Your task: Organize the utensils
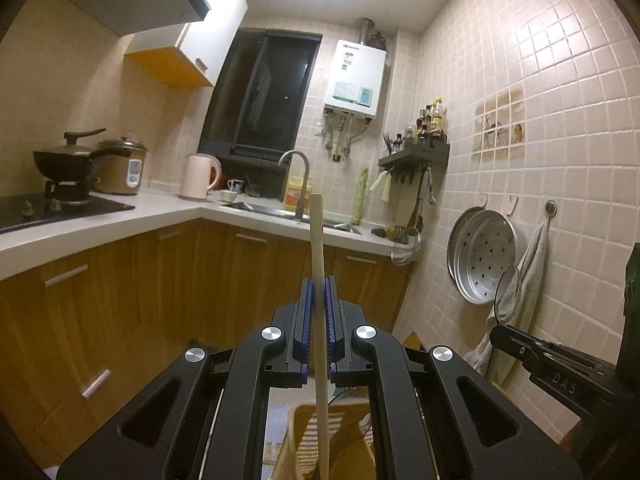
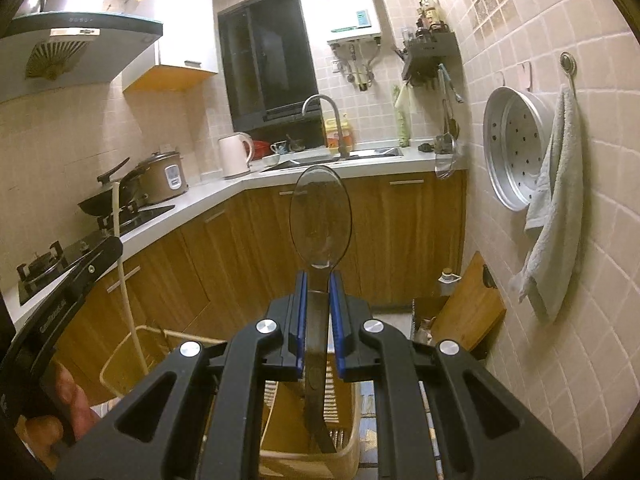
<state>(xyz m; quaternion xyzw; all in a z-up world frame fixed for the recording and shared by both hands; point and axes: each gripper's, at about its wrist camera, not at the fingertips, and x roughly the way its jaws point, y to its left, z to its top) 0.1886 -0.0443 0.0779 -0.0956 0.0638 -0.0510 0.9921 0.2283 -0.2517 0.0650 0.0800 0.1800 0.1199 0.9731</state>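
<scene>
My left gripper [image 1: 319,294] is shut on a long cream wooden utensil handle [image 1: 317,240] that stands upright, its lower end going down into a beige slatted utensil basket [image 1: 348,436]. My right gripper [image 2: 318,284] is shut on the dark handle of a clear smoky plastic spoon [image 2: 321,220], bowl up; its handle's lower end reaches into the same basket [image 2: 344,452]. In the right wrist view the left gripper's body [image 2: 64,304] and the cream handle [image 2: 124,280] show at the left. The right gripper's body [image 1: 560,364] shows at the right in the left wrist view.
An L-shaped white counter [image 1: 168,212] over wooden cabinets carries a stove with a black pan [image 1: 68,160], a rice cooker, a kettle [image 1: 198,178] and a sink with a faucet [image 1: 300,184]. A steamer tray [image 2: 516,148], a towel [image 2: 556,208] and a cutting board [image 2: 468,304] are by the right wall.
</scene>
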